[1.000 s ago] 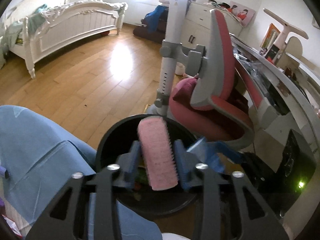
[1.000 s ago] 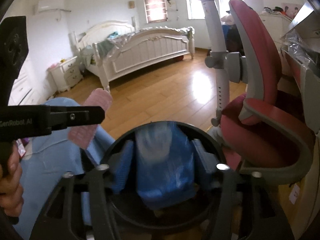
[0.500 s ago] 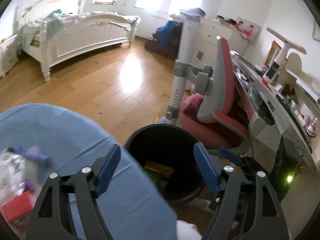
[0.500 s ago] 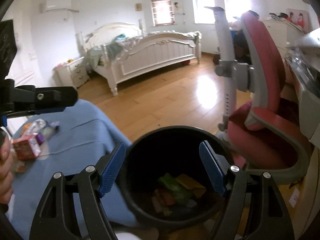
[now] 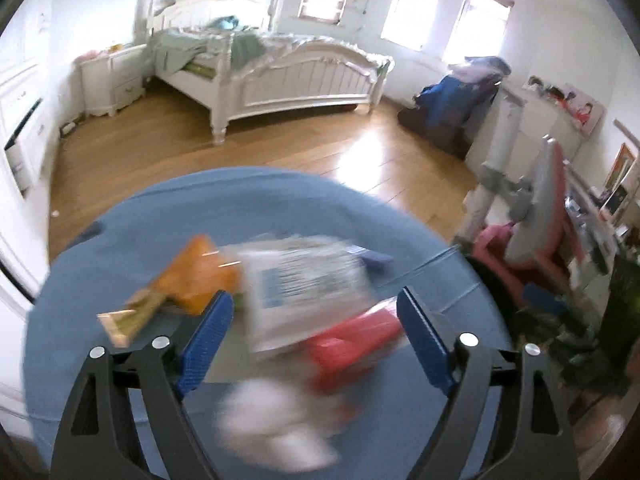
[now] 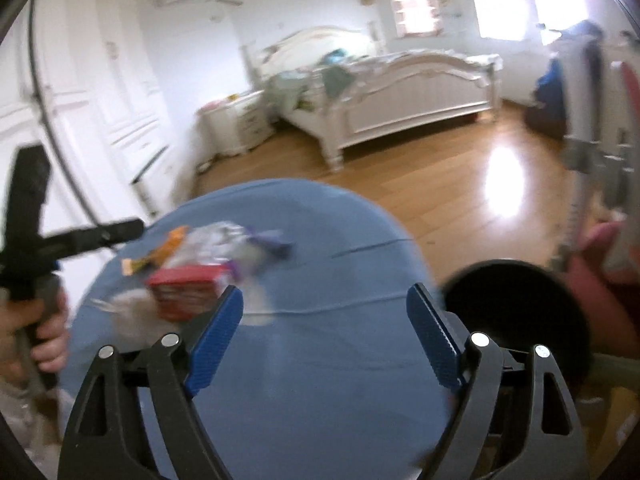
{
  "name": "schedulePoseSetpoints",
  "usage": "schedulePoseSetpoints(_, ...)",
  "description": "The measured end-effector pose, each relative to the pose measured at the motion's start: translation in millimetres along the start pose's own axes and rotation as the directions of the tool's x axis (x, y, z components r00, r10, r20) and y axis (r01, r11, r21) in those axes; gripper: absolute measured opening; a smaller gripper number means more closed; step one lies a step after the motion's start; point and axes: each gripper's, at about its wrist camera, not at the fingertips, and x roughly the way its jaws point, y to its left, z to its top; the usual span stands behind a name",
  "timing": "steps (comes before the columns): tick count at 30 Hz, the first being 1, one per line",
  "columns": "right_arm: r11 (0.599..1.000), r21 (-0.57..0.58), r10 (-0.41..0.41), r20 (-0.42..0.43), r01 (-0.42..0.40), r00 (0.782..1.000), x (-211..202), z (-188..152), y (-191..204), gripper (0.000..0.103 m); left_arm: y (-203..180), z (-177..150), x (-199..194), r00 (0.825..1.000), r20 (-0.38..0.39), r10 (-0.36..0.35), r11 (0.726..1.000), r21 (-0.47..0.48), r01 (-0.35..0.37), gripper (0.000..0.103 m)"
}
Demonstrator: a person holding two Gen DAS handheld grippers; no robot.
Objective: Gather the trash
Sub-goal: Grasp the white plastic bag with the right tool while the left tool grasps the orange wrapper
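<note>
My left gripper [image 5: 314, 320] hangs over trash on a round blue-covered table [image 5: 120, 240], its jaws opening wide and holding nothing. Under it lie a clear printed wrapper [image 5: 304, 280], a red box [image 5: 352, 348], an orange packet [image 5: 196, 276] and white crumpled paper [image 5: 272, 420], all blurred. My right gripper [image 6: 324, 320] is empty too, jaws opening over bare blue cloth [image 6: 320, 360]. In the right wrist view the red box [image 6: 188, 292], clear wrapper [image 6: 216, 244], purple wrapper [image 6: 272, 240] and orange packet [image 6: 172, 244] lie to its left. The black bin [image 6: 516, 316] stands beside the table on the right.
A hand [image 6: 44, 332] holds the left gripper's handle at the left edge of the right wrist view. A red and grey chair [image 5: 532, 232] and a desk stand right of the bin. A white bed [image 5: 280, 76] and open wooden floor [image 5: 280, 152] lie beyond the table.
A pink scrubber and a blue wrapper left the grippers over the bin. Both grippers opened and swung left from the bin to the table; the left one now hangs above the trash pile.
</note>
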Motion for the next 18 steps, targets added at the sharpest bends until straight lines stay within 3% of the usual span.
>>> schedulePoseSetpoints(5, 0.99, 0.03, 0.141, -0.097, -0.138, 0.985, 43, 27, 35, 0.083, 39, -2, 13, 0.999, -0.036, 0.035, 0.988, 0.155, -0.029, 0.083)
schedulePoseSetpoints(9, 0.983, 0.03, 0.185, -0.158, -0.183, 0.97, 85, 49, 60, 0.083, 57, 3, 34, 0.997, -0.072, 0.028, 0.977, 0.215, -0.012, 0.083)
schedulePoseSetpoints(16, 0.987, 0.051, 0.16, -0.281, -0.152, 0.946, 150, 68, 77, 0.082, 69, 7, 62, 0.994, -0.111, 0.008, 0.959, 0.283, 0.024, 0.083)
schedulePoseSetpoints(18, 0.99, 0.031, 0.141, -0.321, -0.139, 0.936, 161, 67, 83, 0.067, 69, 9, 69, 0.992, -0.123, 0.006, 0.957, 0.288, 0.03, 0.083)
